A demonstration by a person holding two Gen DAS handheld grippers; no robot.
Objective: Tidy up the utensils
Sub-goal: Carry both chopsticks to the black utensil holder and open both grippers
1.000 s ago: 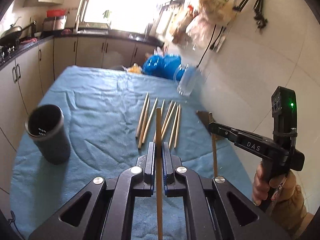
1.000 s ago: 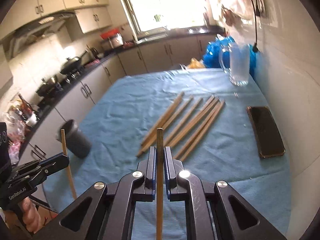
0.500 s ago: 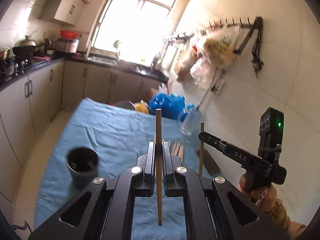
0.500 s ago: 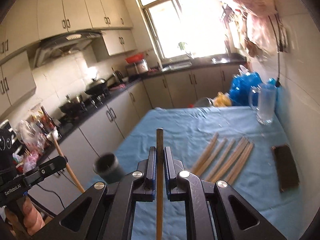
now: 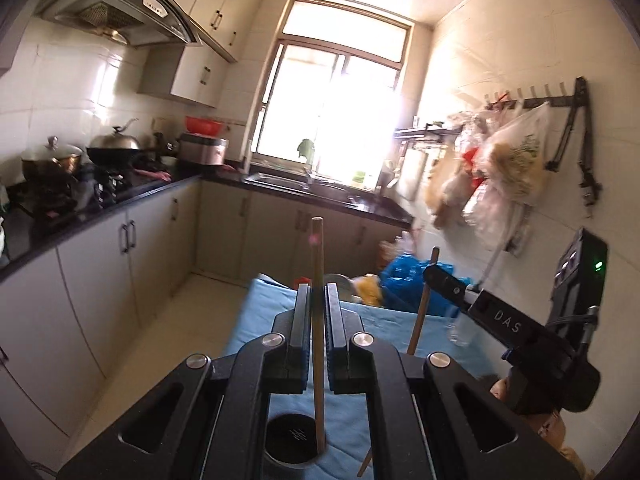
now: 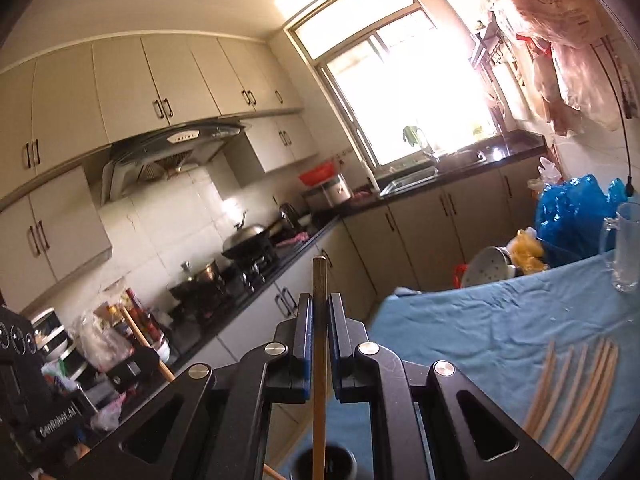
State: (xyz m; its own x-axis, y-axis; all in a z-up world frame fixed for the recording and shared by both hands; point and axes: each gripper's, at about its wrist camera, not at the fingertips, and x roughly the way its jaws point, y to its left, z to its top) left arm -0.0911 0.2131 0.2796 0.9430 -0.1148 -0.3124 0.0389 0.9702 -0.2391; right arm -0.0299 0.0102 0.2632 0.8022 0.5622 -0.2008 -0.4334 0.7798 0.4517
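Observation:
My left gripper [image 5: 318, 300] is shut on a wooden chopstick [image 5: 317, 264] held upright; its lower end reaches into the dark round holder [image 5: 294, 442] below. My right gripper [image 6: 319, 312] is shut on another chopstick [image 6: 320, 280], also upright, with its lower end at the holder's mouth [image 6: 325, 462]. In the left wrist view the right gripper [image 5: 434, 274] shows at the right, holding its chopstick [image 5: 420, 308]. Several loose chopsticks [image 6: 572, 384] lie side by side on the blue cloth [image 6: 460, 328].
A glass mug [image 6: 626, 248] stands at the far right of the cloth by blue bags [image 6: 572, 208]. A white colander [image 6: 486, 268] sits at the table's far end. Kitchen counters with a stove and pots [image 5: 112, 148] run along the left. Bags hang on the right wall [image 5: 508, 160].
Both grippers have tilted up from looking down at the table to looking across the kitchen. The chopsticks now stand upright over the holder, which has come directly beneath both grippers.

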